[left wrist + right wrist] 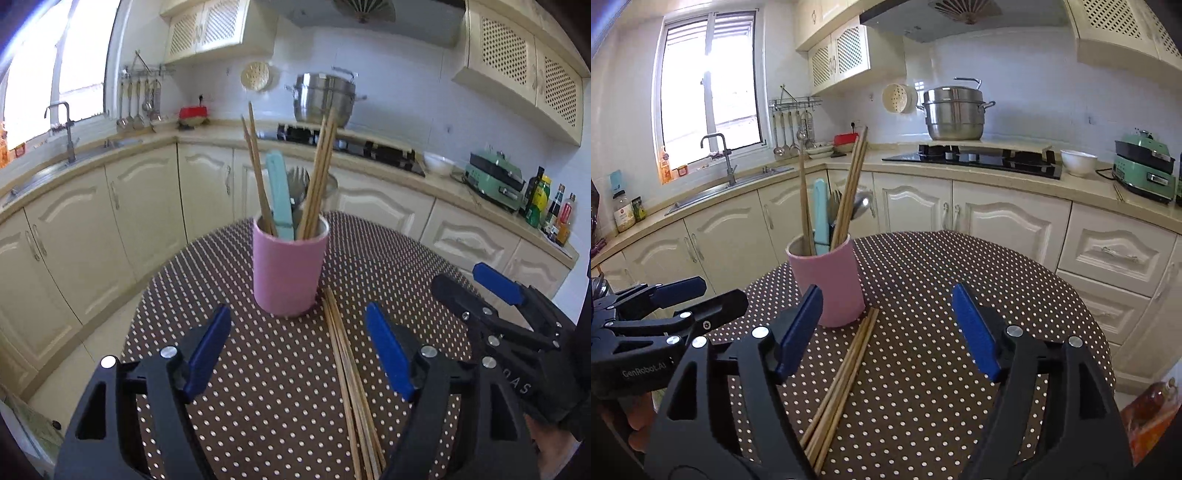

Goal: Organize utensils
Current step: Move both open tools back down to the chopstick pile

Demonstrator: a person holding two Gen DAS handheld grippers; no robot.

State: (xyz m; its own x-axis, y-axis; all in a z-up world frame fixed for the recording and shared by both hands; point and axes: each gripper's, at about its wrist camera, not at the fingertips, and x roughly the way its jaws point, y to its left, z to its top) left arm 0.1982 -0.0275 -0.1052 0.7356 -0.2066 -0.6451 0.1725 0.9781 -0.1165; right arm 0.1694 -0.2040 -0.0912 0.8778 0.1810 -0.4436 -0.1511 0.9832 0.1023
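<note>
A pink cup [290,271] stands on the round dotted table [236,354]. It holds upright wooden chopsticks [318,177], a light blue handle [280,195] and metal cutlery. A bundle of wooden chopsticks [347,373] lies flat on the table just in front of the cup. My left gripper [297,354] is open and empty, hovering before the cup with the loose bundle between its fingers. In the right wrist view the cup [827,284] and the loose chopsticks [842,384] show too. My right gripper [886,332] is open and empty, above the bundle, right of the cup.
Cream kitchen cabinets and a counter curve behind the table. On it are a sink with tap [720,158], a black hob [975,158] with a steel pot [953,110], a white bowl [1078,162] and a green appliance [1145,166]. The floor drops off around the table edge.
</note>
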